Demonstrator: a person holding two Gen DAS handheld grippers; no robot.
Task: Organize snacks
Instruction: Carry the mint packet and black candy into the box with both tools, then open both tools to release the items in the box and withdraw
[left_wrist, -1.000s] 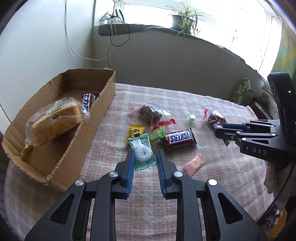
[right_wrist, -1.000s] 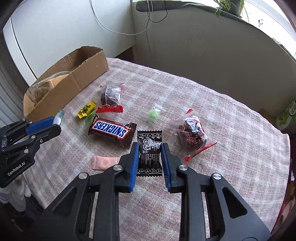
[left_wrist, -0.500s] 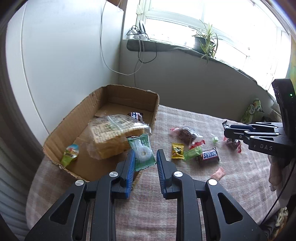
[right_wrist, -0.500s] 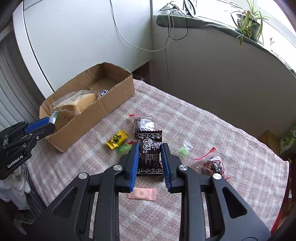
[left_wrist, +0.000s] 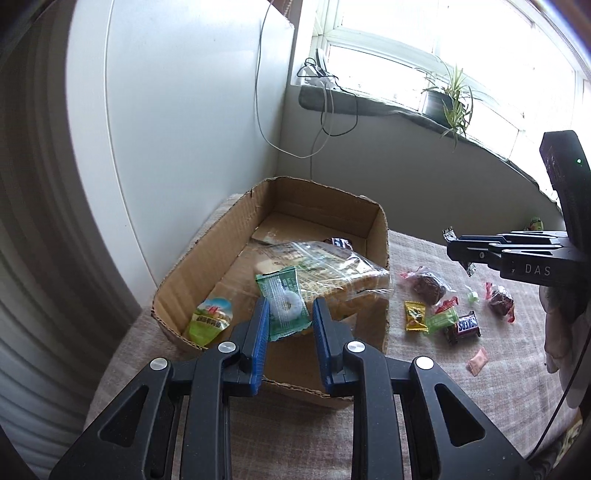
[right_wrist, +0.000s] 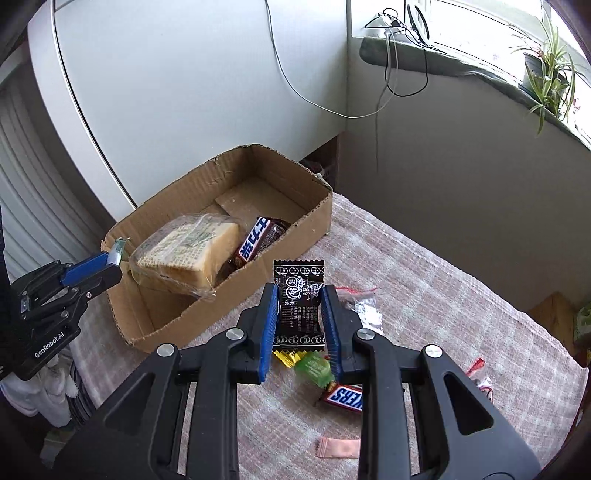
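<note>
My left hand-held gripper (left_wrist: 287, 325) is clenched on a green mint packet (left_wrist: 283, 302) with a white ring showing through it, and I hold it above the near end of the cardboard box (left_wrist: 382, 236), which sits at the left corner of the bench (left_wrist: 424, 369) on its checked cloth. Inside the box lie a clear bag of wafers (left_wrist: 332, 269), a green-and-yellow jelly cup (left_wrist: 210, 319) near the front corner, and a dark bar wrapper (right_wrist: 258, 240) just beside the wafers. My right hand-held gripper (right_wrist: 300, 325) is clenched on a black sachet with white print (right_wrist: 300, 302), raised over the cloth just beside the box's long wall, outside it. Loose on the bench to the right of the box are a Snickers bar (left_wrist: 466, 326), a yellow sweet (left_wrist: 414, 316), a green sweet (left_wrist: 441, 320) touching the Snickers, two clear bags of dark chocolate pieces (left_wrist: 428, 286) and (left_wrist: 499, 301), a small pale green candy (left_wrist: 471, 295) between them, and a pink sachet (left_wrist: 477, 362) nearer to me, apart from the rest.
</note>
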